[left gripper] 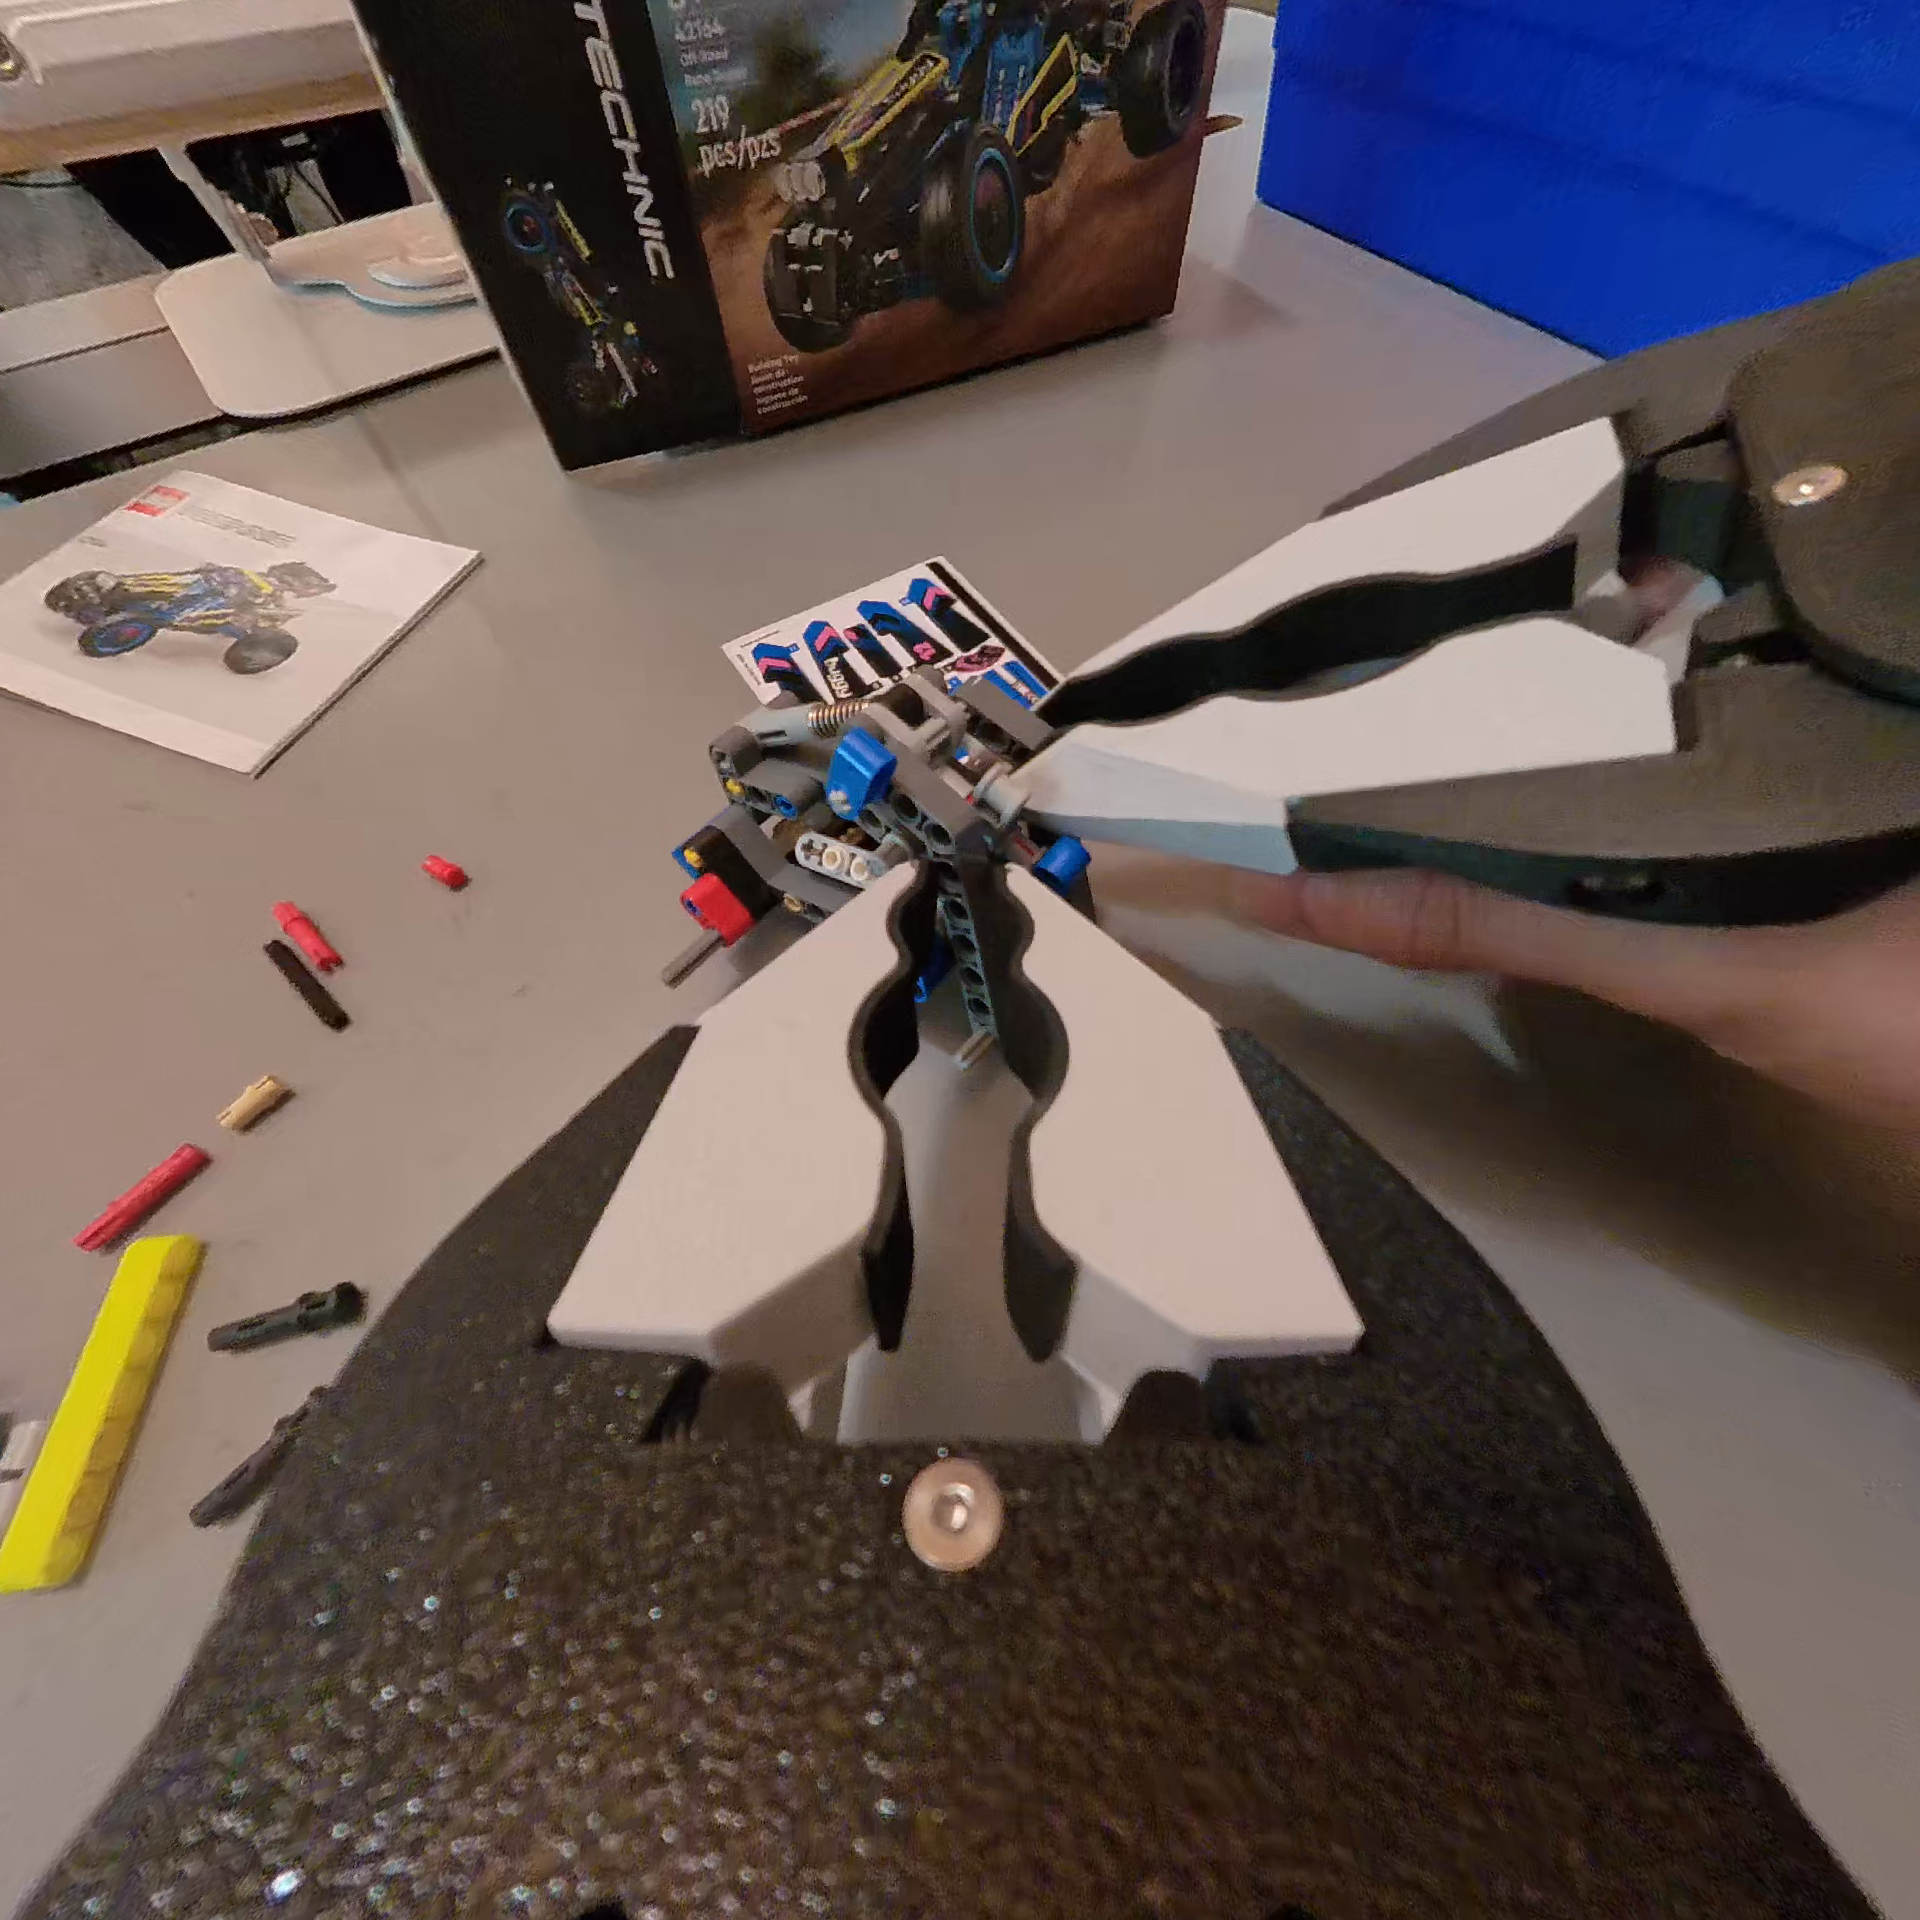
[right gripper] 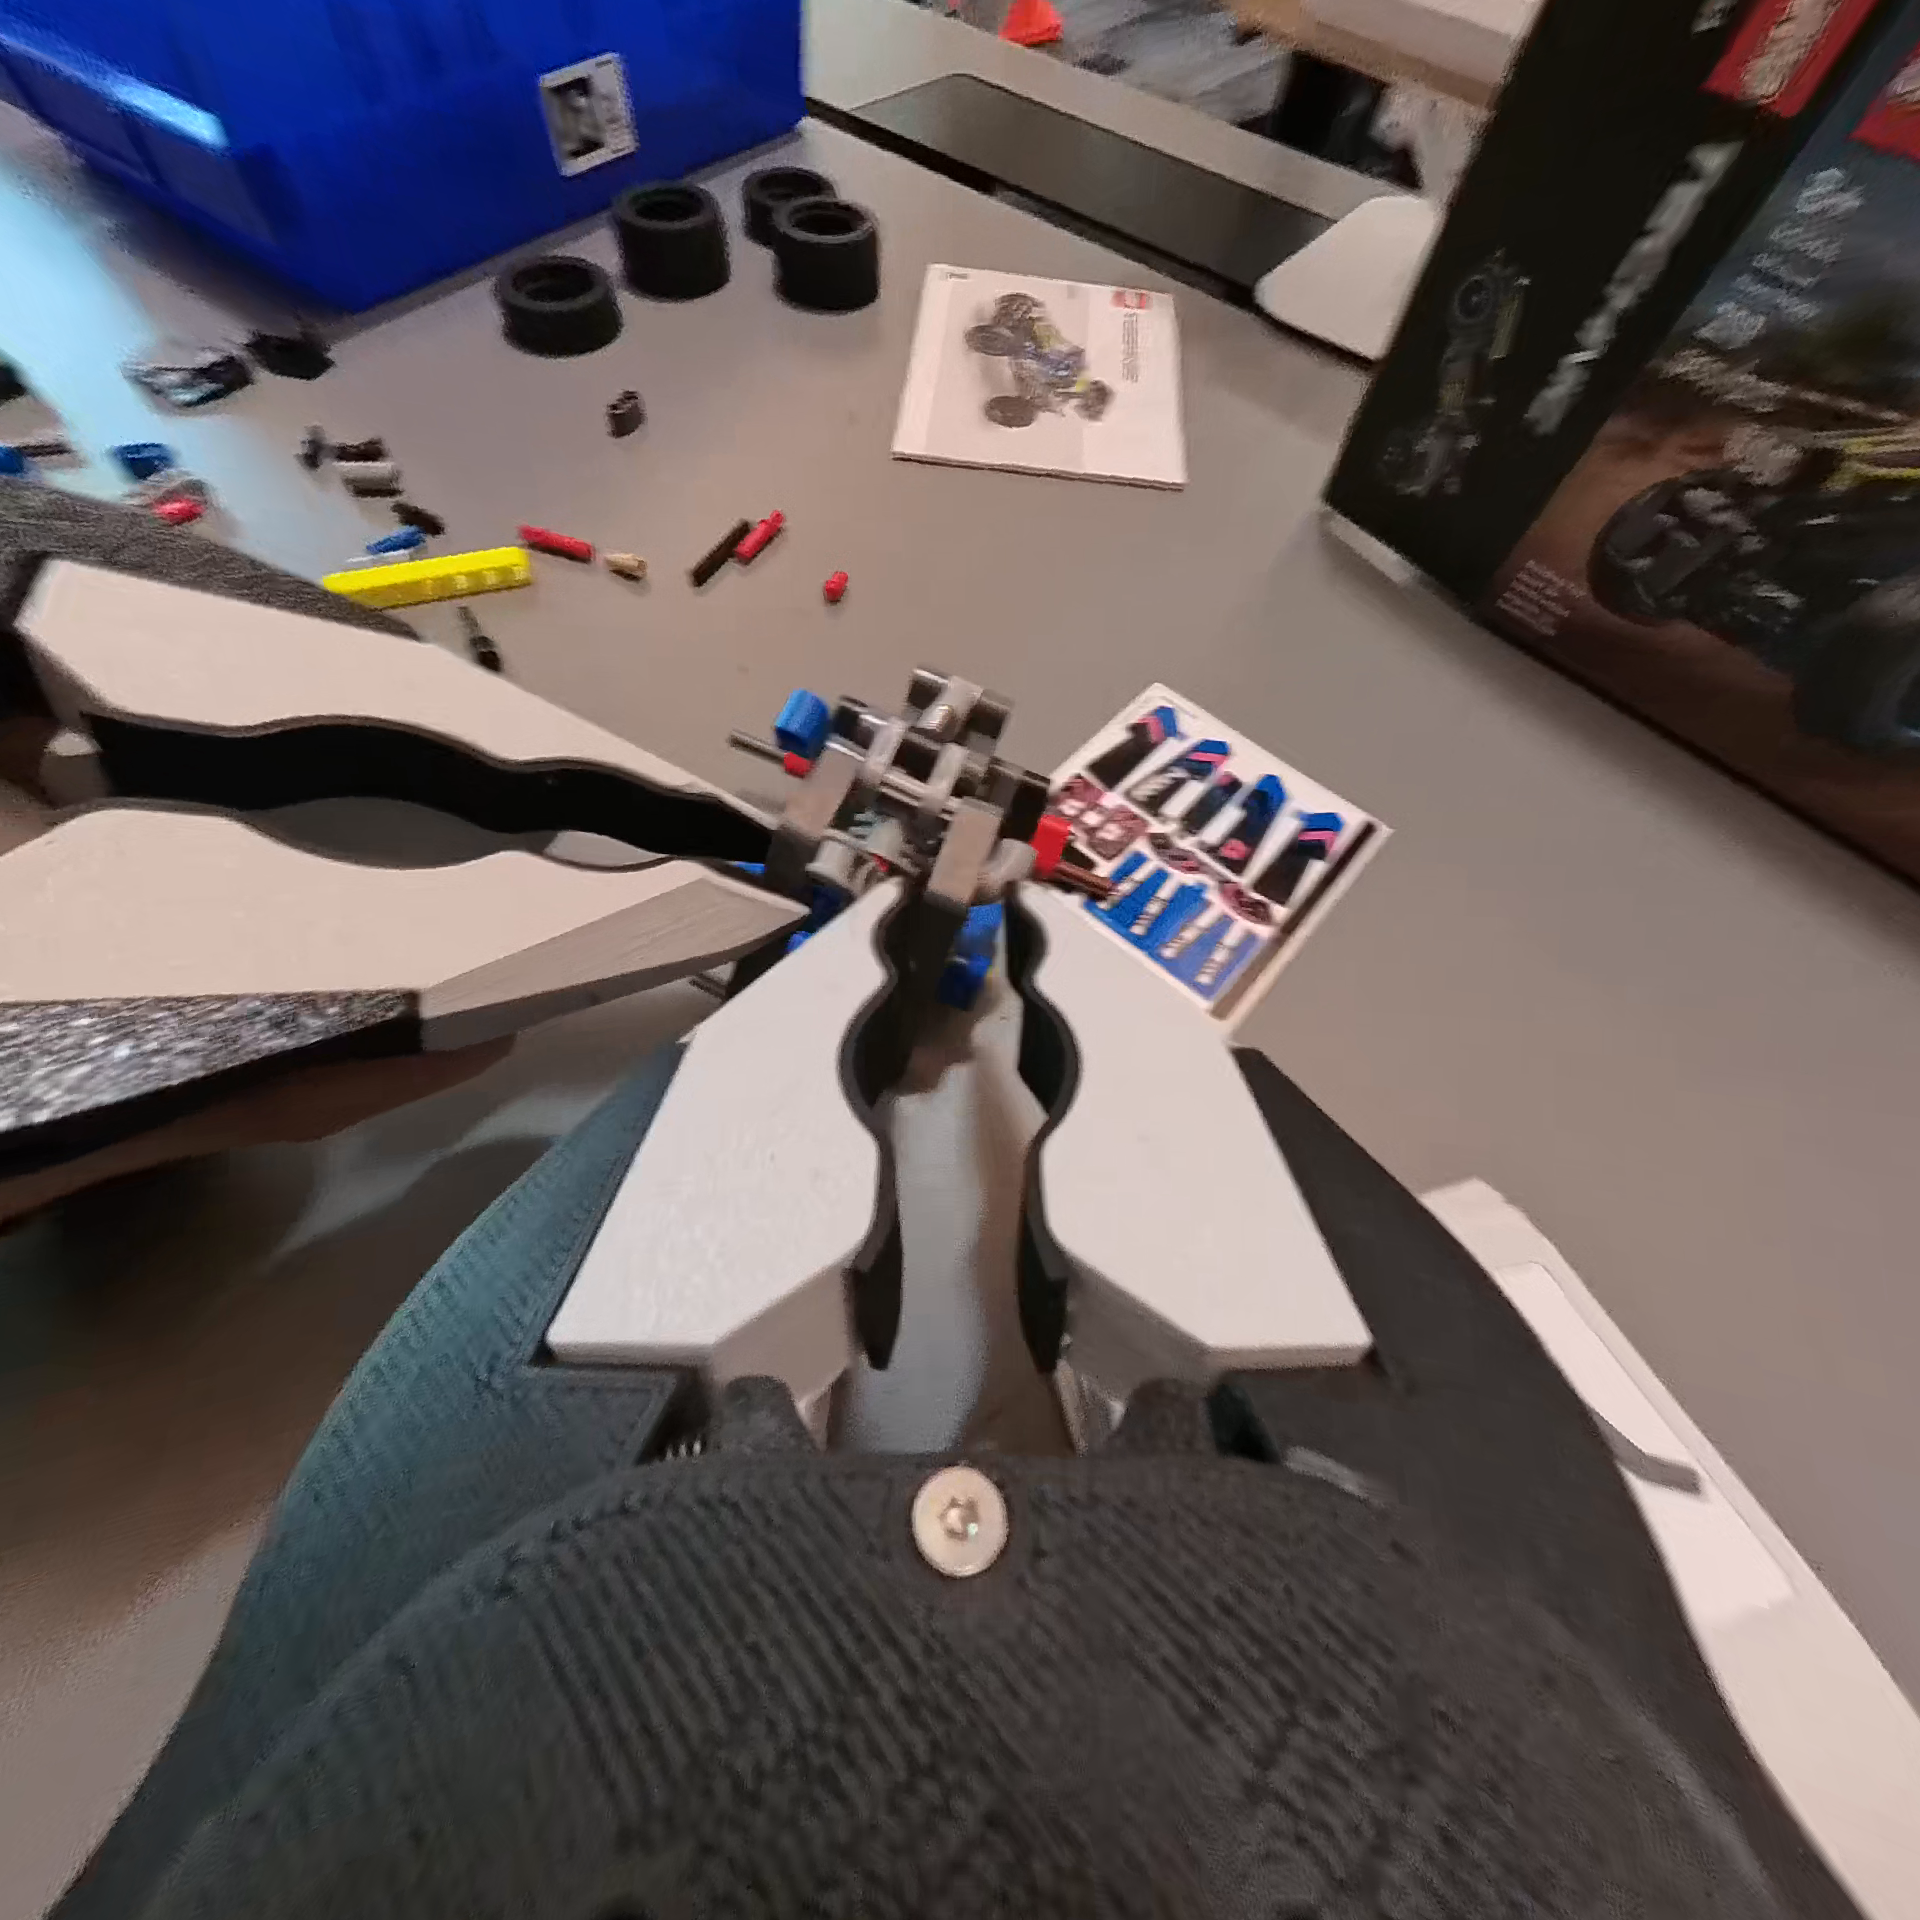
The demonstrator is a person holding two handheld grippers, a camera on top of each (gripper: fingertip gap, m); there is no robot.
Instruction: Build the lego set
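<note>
Both hand-held grippers clamped on the partly built lego chassis

Left hand-held gripper grips a grey beam of the lego chassis; right hand-held gripper is closed on its opposite side — assembly raised above the grey worktop. Beyond: sticker sheet, loose pins, yellow beam, instruction booklet, four tyres, set box.

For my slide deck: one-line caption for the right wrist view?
Both tools, right and left, grip the half-built lego chassis beside the sticker sheet.
</note>
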